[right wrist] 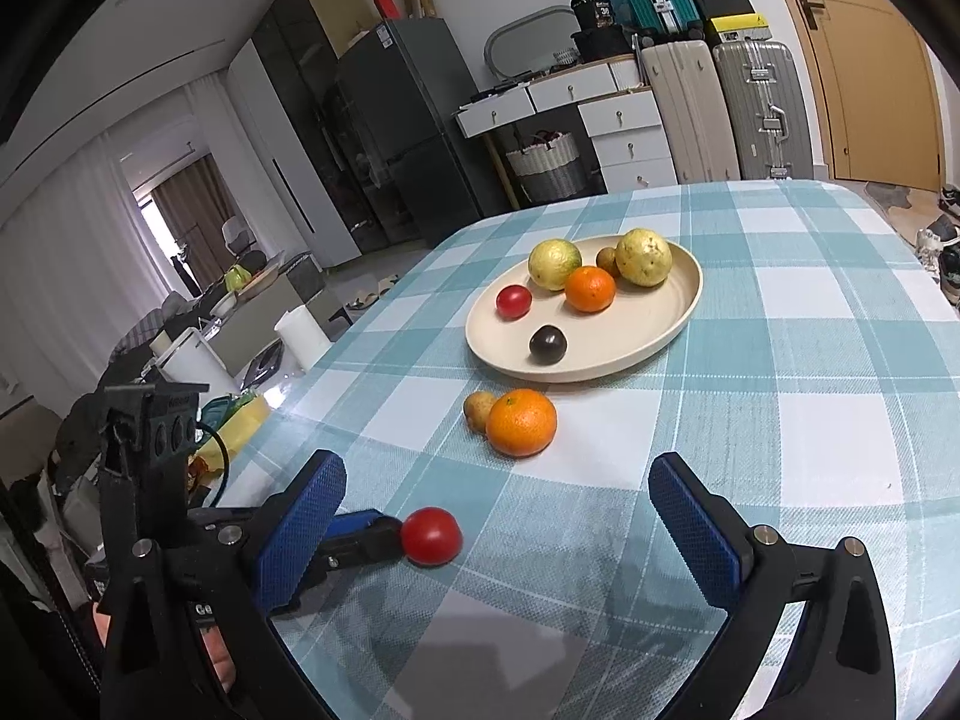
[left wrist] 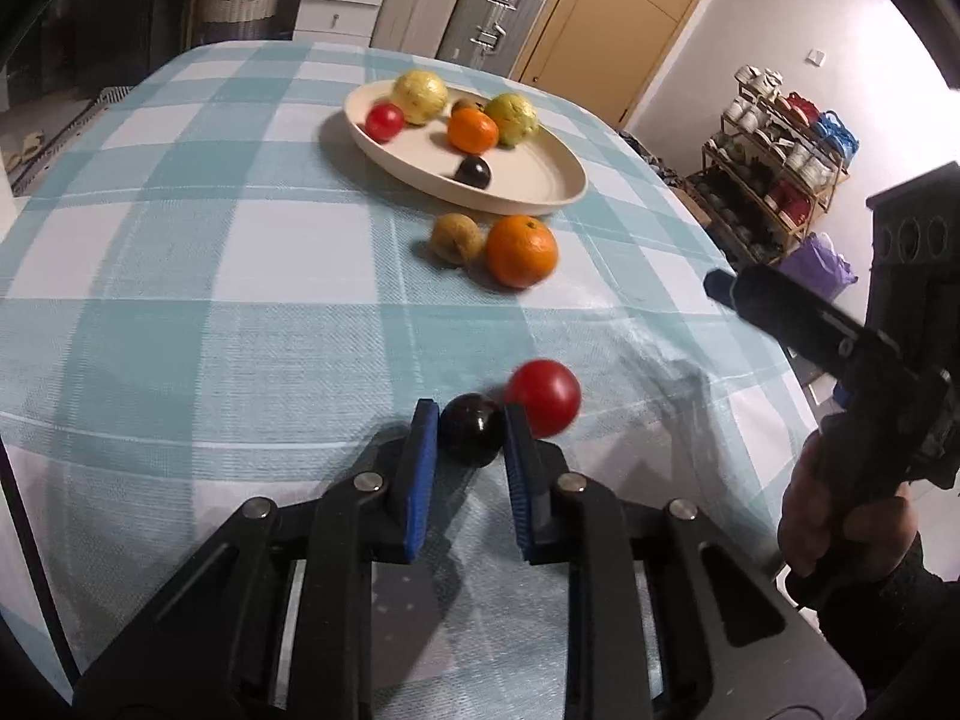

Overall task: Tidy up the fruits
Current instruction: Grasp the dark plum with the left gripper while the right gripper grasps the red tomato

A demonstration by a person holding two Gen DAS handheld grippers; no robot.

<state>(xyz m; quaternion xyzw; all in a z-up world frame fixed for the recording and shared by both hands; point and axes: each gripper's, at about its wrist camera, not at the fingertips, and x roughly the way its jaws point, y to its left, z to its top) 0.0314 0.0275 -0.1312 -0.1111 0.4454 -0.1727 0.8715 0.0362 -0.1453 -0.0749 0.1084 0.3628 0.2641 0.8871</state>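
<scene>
My left gripper [left wrist: 470, 415] is shut on a dark plum [left wrist: 471, 429] that rests on the checked cloth. A red tomato [left wrist: 543, 397] touches the plum on its right. Further off lie an orange [left wrist: 521, 251] and a brown fruit [left wrist: 456, 238], side by side. Behind them the cream plate [left wrist: 540, 195] holds two yellow-green fruits, an orange, a small tomato, a dark plum and a small brown fruit. My right gripper [right wrist: 497, 469] stands open and empty above the cloth, short of the orange [right wrist: 521, 423]. In the right wrist view the tomato [right wrist: 431, 536] hides the held plum.
The table's right edge [left wrist: 774, 372] drops off close to the tomato. A hand [left wrist: 840, 516] holds the right gripper there. Suitcases [left wrist: 492, 12], white drawers and a door stand behind the table; a shoe rack [left wrist: 774, 180] is to the right.
</scene>
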